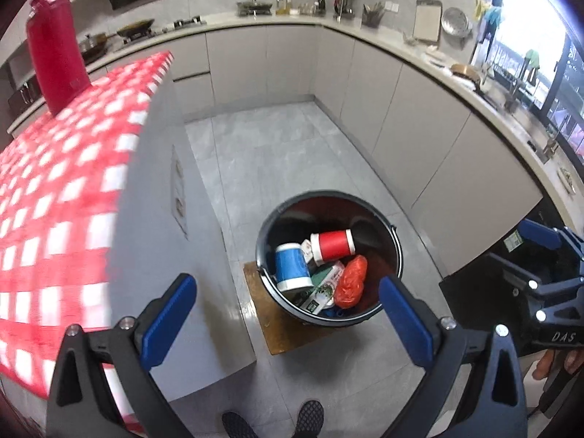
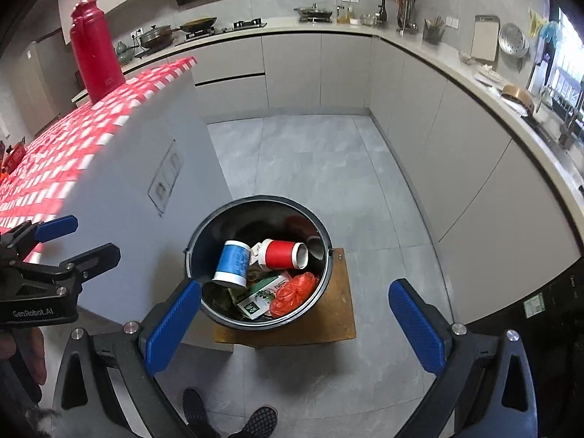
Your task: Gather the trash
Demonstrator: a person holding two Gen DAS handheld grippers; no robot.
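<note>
A black bucket (image 1: 396,252) stands on a low wooden stool (image 1: 262,314) on the floor. In it lie a blue cup (image 1: 292,264), a red cup (image 1: 334,244), a green-and-white carton (image 1: 323,288) and a crumpled red bag (image 1: 351,281). The bucket (image 2: 199,235) and its trash also show in the right wrist view. My left gripper (image 1: 288,315) is open and empty, above the bucket's near side. My right gripper (image 2: 294,315) is open and empty, above the bucket's near rim. Each gripper shows in the other's view: the right one (image 1: 540,255), the left one (image 2: 78,237).
A counter with a red-and-white checked cloth (image 1: 62,189) stands left, with a tall red thermos (image 1: 54,47) on it. Grey cabinets and a worktop (image 1: 419,58) with cookware run along the back and right. The person's shoes (image 1: 273,419) are at the bottom.
</note>
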